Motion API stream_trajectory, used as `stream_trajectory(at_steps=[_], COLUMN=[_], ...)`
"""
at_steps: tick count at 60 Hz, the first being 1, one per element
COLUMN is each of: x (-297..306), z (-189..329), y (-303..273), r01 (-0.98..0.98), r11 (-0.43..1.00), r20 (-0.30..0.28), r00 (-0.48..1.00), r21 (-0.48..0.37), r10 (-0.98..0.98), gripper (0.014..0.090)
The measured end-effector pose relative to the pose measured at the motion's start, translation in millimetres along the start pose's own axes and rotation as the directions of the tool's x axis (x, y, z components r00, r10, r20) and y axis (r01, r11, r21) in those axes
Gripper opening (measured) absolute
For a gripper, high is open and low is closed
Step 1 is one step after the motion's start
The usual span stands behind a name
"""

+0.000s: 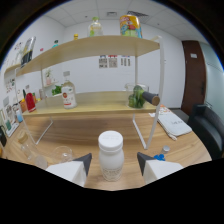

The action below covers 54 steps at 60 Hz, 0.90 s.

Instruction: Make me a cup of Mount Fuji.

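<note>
Upright, white bottle (pixel 110 155) stands between open jaws; gaps either side.

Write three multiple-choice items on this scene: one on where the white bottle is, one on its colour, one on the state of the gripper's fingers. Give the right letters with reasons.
1. Where does the white bottle stand?
A. on the top shelf
B. on the table, between the fingers of the hand-held gripper
C. inside the glass jar

2. What colour is the bottle's cap?
A. red
B. green
C. white

3. How do the gripper's fingers stand?
A. open, with a gap at each side of the bottle
B. shut on the bottle
C. shut on nothing

Answers:
1 B: the bottle rests upright on the wooden table in front of the shelf, with one finger at each side.
2 C: cap and body are both white.
3 A: bare table shows between each fingertip and the bottle's side.
</note>
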Motion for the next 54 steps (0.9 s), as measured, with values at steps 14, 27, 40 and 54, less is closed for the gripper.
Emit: stream_trajectory(at_steps=[14, 27, 40, 54], x=[-28.3, -74.4, -113.9, -125.8], z=[-75.3, -111.9, -125.3, -129.0], y=[-21.8, -17.3, -13.0, -9.3], r01=[-0.014, 0.015, 0.05, 0.071], r11=[0.999, 0.997, 0.994, 0.991], r20=[-0.072, -0.087, -0.068, -0.07], r00=[0.997, 0.996, 0.996, 0.994], r21=[-0.042, -0.08, -0.099, -0.109], r10=[0.011, -0.022, -0.057, -0.079], gripper=[0.0846, 0.0856, 0.0856, 0.0858])
